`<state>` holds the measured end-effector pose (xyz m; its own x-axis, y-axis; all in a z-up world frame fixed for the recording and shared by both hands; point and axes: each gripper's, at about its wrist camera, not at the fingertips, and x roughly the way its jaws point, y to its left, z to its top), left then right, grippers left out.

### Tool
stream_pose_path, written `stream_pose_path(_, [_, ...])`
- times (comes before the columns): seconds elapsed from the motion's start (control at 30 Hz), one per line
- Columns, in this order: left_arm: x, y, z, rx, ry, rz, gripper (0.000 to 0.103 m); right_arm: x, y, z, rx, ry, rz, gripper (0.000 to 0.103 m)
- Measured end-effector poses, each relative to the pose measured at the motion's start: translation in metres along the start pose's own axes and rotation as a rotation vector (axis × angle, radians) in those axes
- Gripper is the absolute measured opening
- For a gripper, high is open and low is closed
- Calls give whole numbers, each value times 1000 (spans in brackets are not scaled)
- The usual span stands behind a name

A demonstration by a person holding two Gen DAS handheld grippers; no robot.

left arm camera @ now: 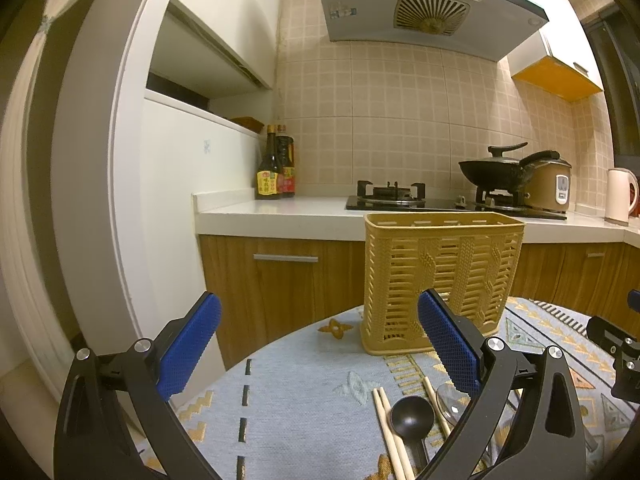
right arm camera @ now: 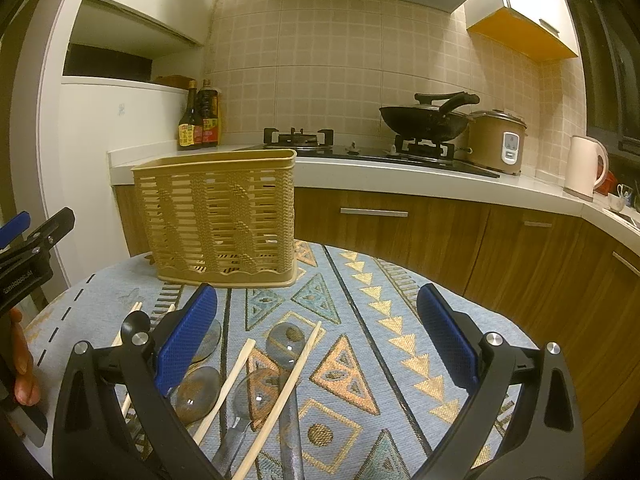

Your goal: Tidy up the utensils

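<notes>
Your left tool (left arm camera: pixel 320 344) and right tool (right arm camera: pixel 318 336) were both open, empty. The woven utensil basket (right arm camera: pixel 216 216) held nothing visible; chopsticks (right arm camera: pixel 280 396) and clear spoons (right arm camera: pixel 286 340) lay on the tabletop (right arm camera: pixel 400 320).

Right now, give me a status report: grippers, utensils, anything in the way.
Left gripper open, empty. Right gripper open, empty. Chopsticks, black spoon, clear spoons loose on tablecloth. Yellow basket upright; nothing blocking it.

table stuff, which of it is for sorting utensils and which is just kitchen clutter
For the job: basket, chopsticks, black spoon, clear spoons.

Just lying about: sauce bottles, wok, rice cooker, kettle.
</notes>
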<state>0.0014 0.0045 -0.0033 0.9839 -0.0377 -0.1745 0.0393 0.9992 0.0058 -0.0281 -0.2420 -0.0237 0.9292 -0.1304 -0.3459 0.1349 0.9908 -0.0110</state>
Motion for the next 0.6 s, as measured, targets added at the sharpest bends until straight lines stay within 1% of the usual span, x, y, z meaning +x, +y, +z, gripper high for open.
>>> stream_pose_path(0.6, [-1,0,1,2,-1,4,96,1,-1,0,0,3,-1,95])
